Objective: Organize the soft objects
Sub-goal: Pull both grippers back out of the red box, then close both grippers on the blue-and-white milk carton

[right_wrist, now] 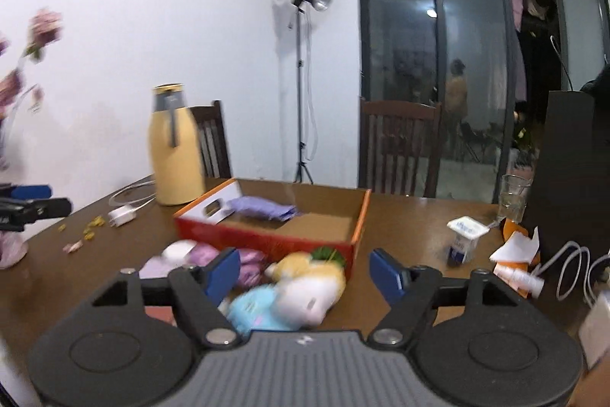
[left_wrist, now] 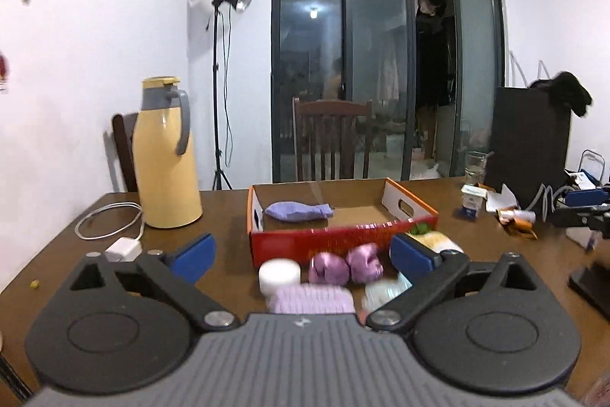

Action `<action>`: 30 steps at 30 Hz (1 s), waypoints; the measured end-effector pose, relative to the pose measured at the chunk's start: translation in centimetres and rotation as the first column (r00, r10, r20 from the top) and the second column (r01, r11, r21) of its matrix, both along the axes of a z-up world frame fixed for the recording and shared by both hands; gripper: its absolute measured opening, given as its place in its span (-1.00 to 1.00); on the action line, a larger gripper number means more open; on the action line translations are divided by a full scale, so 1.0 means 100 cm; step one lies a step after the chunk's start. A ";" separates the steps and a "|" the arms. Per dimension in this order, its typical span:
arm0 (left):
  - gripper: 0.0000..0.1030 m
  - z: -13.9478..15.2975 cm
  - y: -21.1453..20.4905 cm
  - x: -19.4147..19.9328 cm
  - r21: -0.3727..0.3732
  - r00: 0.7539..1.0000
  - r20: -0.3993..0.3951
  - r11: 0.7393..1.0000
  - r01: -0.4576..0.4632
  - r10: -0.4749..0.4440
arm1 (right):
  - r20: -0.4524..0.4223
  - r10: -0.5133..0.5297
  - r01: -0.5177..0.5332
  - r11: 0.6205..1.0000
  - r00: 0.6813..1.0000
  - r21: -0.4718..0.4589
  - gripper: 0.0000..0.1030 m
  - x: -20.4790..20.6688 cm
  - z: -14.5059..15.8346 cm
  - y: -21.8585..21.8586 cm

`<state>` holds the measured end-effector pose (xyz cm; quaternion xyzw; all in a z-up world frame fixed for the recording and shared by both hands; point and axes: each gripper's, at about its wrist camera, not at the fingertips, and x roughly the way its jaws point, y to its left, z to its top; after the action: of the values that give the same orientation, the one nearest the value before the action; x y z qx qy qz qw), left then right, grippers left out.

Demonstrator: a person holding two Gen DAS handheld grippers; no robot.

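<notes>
A red and orange cardboard box (left_wrist: 343, 240) stands mid-table with a lilac cloth roll (left_wrist: 299, 211) lying inside. Before its front wall sit two purple satin balls (left_wrist: 328, 267), a white round pad (left_wrist: 279, 273), a lilac knitted piece (left_wrist: 312, 298) and a yellow plush (left_wrist: 434, 240). My left gripper (left_wrist: 305, 254) hangs open above this pile, holding nothing. In the right wrist view the box (right_wrist: 267, 240) and cloth roll (right_wrist: 263, 206) lie ahead. My right gripper (right_wrist: 307, 271) is open over a yellow-white plush (right_wrist: 309, 279) and a blue plush (right_wrist: 251, 308), touching neither.
A yellow thermos jug (left_wrist: 167, 155) and a white charger (left_wrist: 124, 248) with its cable stand at the left. At the right are a glass (left_wrist: 474, 167), a yoghurt cup (right_wrist: 463, 239), wrappers, cables and a black box (left_wrist: 530, 140). Chairs stand behind the table.
</notes>
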<state>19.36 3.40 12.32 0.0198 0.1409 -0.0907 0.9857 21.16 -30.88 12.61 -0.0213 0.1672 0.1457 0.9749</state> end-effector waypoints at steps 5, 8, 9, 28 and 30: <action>1.00 -0.026 0.008 -0.068 -0.003 0.998 0.050 0.999 -0.036 0.036 | 0.071 0.021 -0.020 1.000 0.997 -0.011 0.75 -0.066 -0.026 0.025; 1.00 -0.040 0.016 -0.099 -0.028 0.997 0.045 0.998 -0.059 0.060 | 0.101 0.035 -0.037 0.999 0.994 0.015 0.96 -0.099 -0.040 0.037; 1.00 -0.046 0.019 -0.110 -0.044 0.996 0.039 0.996 -0.076 0.077 | 0.115 0.040 -0.043 0.999 0.993 0.022 0.98 -0.110 -0.046 0.039; 1.00 -0.089 0.012 -0.116 -0.090 0.998 -0.067 0.996 -0.025 0.019 | 0.071 0.009 -0.016 0.995 0.997 0.100 0.96 -0.139 -0.096 0.056; 1.00 -0.099 0.008 -0.106 -0.085 0.995 -0.103 0.996 -0.013 0.004 | 0.042 0.021 -0.026 0.993 0.999 0.117 0.95 -0.124 -0.104 0.061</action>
<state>8.78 4.17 2.39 -0.0277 0.1875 -0.0932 0.9774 8.76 -24.79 2.19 0.0310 0.1385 0.1663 0.9758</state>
